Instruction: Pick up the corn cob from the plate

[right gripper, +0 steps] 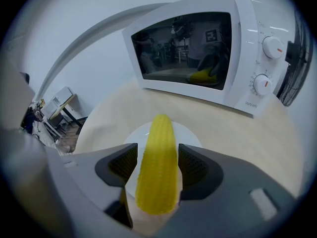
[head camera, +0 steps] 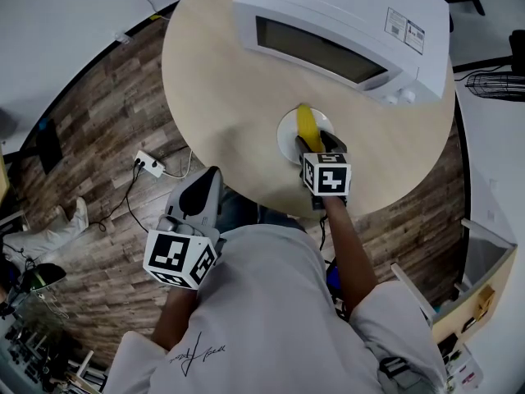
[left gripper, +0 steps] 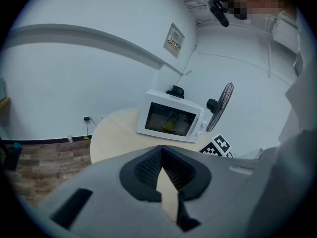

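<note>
A yellow corn cob lies on a small white plate on the round wooden table, just in front of the microwave. My right gripper points steeply down over the plate. In the right gripper view the corn cob lies lengthwise between the wide-apart jaws of the right gripper, with a strip of plate showing beside the left pad. My left gripper hangs off the table's near edge, above the floor. Its jaws in the left gripper view meet at the tips and hold nothing.
A white microwave with its door closed stands at the back of the table. A black fan stands to the right of the table. On the wooden floor to the left lies a power strip with cables.
</note>
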A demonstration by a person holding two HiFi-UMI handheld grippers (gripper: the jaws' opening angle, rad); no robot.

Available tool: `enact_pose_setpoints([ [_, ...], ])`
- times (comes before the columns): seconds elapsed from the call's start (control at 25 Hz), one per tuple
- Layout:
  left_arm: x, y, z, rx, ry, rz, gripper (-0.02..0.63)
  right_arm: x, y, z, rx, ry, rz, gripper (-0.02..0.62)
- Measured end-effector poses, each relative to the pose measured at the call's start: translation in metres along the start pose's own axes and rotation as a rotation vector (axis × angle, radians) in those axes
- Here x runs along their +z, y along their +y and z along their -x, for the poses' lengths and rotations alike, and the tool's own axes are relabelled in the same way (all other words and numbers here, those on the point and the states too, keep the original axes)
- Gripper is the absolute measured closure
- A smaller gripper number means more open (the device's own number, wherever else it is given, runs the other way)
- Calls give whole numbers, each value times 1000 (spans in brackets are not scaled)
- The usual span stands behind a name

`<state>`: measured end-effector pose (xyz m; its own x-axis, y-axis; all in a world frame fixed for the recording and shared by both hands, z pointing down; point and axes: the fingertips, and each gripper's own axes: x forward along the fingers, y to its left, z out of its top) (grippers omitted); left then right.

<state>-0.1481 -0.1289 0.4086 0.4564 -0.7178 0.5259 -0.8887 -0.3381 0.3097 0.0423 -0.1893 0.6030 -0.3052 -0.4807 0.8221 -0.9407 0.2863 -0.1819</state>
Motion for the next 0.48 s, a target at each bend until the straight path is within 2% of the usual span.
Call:
enact_pose_setpoints([
  [0.48,0,10,0,12,6,9,614,-4,-2,-18,-33,46,53,314],
])
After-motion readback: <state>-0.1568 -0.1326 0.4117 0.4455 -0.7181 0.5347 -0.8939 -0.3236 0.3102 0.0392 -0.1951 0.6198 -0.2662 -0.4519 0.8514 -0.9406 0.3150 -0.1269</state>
